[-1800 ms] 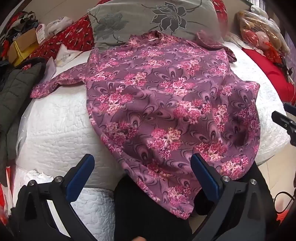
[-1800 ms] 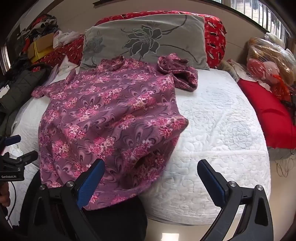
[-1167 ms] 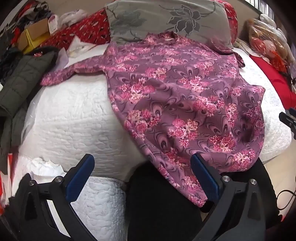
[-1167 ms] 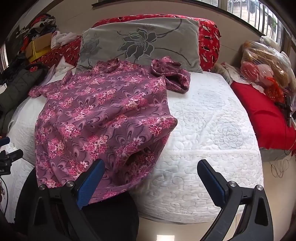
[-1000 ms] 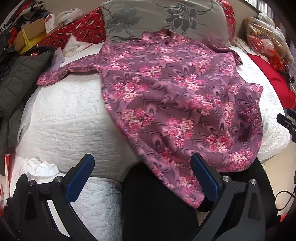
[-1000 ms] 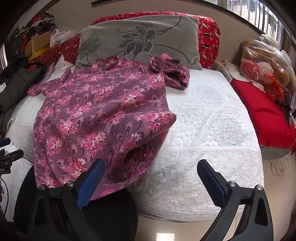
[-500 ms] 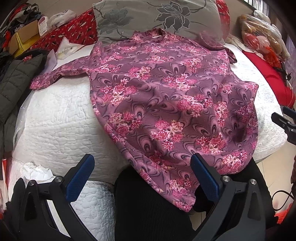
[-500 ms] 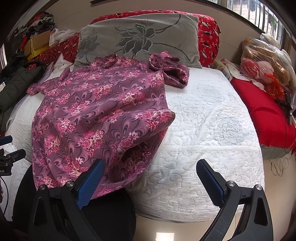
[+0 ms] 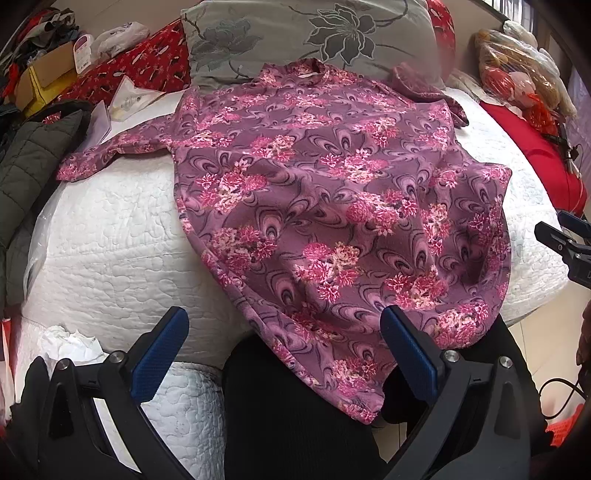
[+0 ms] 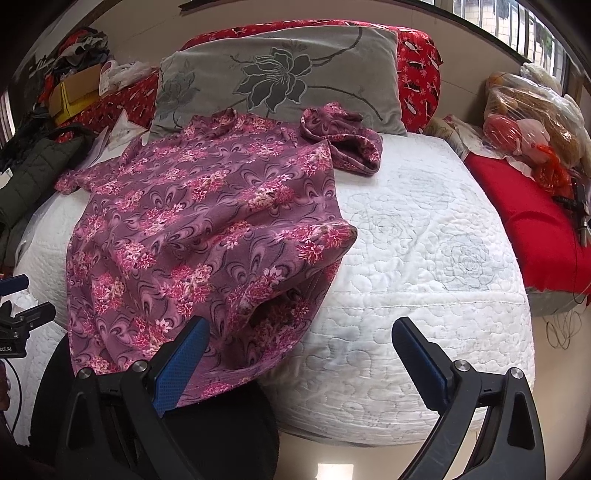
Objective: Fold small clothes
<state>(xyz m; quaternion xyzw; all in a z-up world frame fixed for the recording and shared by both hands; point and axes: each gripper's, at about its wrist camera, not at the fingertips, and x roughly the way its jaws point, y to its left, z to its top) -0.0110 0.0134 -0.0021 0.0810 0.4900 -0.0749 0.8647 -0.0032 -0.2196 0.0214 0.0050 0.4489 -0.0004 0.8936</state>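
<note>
**Floral shirt spread on bed, both tools open and clear**

The landmark is the floral shirt (image 9: 332, 206), a purple garment with pink flower clusters. It lies spread flat on the white quilted bed (image 9: 110, 236), collar toward the grey flower-print pillow (image 9: 306, 33) and touching its lower edge. The hem hangs over the near edge of the bed and drapes onto a black fabric surface (image 9: 288, 417) below it.

One sleeve extends flat from the shirt toward the dark padded jacket (image 9: 29, 158), which lies at the edge of the bed beyond the sleeve tip. The other sleeve (image 10: 343, 140) is bunched up against the pillow, just beside the shirt's shoulder. The hem corner on that side is lifted into a loose fold with a dark opening underneath.

The left tool (image 9: 280, 350) hovers near the shirt's hem, jaws spread wide, nothing between them. Its blue pads (image 9: 159, 354) do not touch the cloth.

The right tool (image 10: 299, 354) is also spread wide and holds nothing. One finger is in front of the shirt's hem corner; the other is in front of bare quilt.

A red cushion (image 10: 532, 210) lies well apart from the shirt, past the bare quilt, with plastic bags (image 10: 528, 110) behind it.
</note>
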